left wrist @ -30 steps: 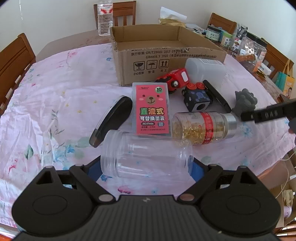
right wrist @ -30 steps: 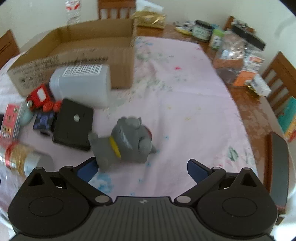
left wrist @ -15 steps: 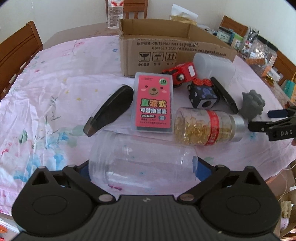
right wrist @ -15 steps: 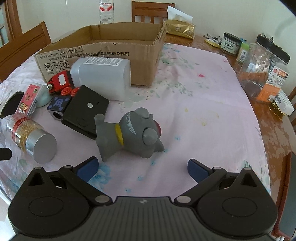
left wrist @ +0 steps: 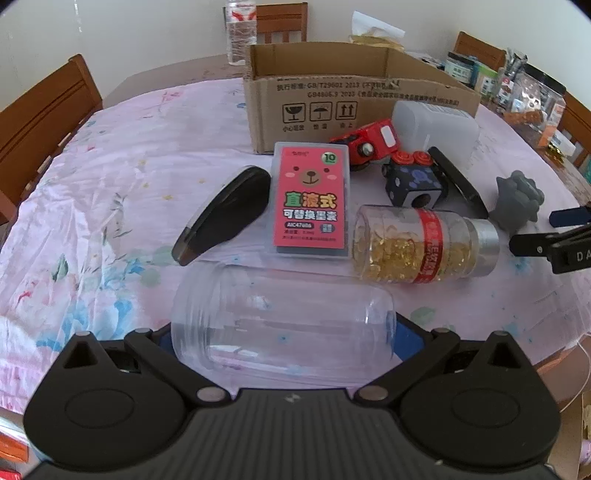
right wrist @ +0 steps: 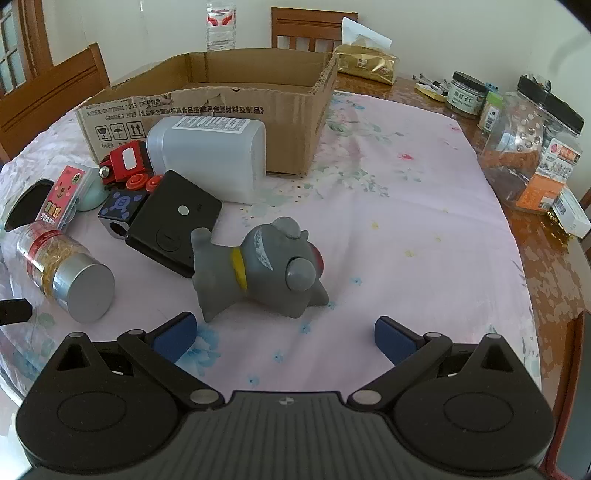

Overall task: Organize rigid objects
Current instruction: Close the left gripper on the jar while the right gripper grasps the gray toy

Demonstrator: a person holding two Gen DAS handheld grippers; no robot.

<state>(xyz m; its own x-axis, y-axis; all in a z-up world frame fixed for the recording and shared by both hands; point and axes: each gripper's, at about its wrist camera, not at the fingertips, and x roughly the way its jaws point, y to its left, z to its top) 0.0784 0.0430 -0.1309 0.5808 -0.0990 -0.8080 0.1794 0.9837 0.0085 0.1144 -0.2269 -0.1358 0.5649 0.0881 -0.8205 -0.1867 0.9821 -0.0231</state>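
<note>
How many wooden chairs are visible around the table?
4. In the left wrist view: one chair at the left edge, one chair behind the box, two at the right, chair and chair. Others may be hidden.

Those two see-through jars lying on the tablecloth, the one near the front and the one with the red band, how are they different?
The clear jar is empty, while the capsule bottle is packed with golden capsules. The clear jar is bare plastic with no lid on its threaded mouth; the capsule bottle wears a red label band and a silver cap. The clear jar looks wider and lies between the left gripper's fingers; the capsule bottle lies further off, untouched. Both lie on their sides.
</note>
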